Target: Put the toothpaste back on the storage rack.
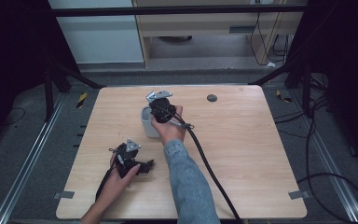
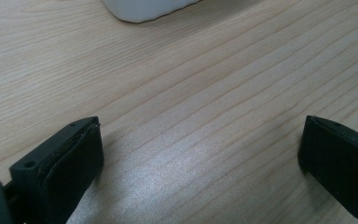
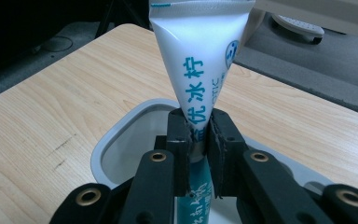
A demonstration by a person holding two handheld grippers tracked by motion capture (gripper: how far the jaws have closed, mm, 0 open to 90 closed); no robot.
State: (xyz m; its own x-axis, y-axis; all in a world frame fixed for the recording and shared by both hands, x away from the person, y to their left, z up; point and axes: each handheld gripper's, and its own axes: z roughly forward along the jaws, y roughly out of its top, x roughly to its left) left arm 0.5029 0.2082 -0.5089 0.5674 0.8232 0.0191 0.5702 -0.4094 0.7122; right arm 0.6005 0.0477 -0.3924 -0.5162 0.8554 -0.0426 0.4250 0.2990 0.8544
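Starting at my left, I see the left gripper (image 1: 129, 161) resting low near the front of the table (image 1: 242, 154), its jaws spread wide apart with nothing but bare wood between them. In the left gripper view the rounded white base of the cup (image 2: 144, 10) sits well ahead of the fingers (image 2: 70, 158), clear of them. That hand is idle, so I judge little risk there, unless I swing it forward and nudge the cup's base.

Moving right, the right gripper (image 3: 199, 140) is clamped on a white tube (image 3: 200, 60) with blue lettering, fingers pinching it low on its tapered body, crimped end standing above them and the darker cap end hanging below, over the cup's opening (image 3: 121, 140).

The trouble I expect lies here. The grip is narrow on a soft, tapering tube, so it could pivot or slip between the pads if I jerk. If I let go with the tube off-centre or too high, the cap end may catch the rim and tip the cup, since nothing steadies it. Squeezing harder could force paste toward the cap.
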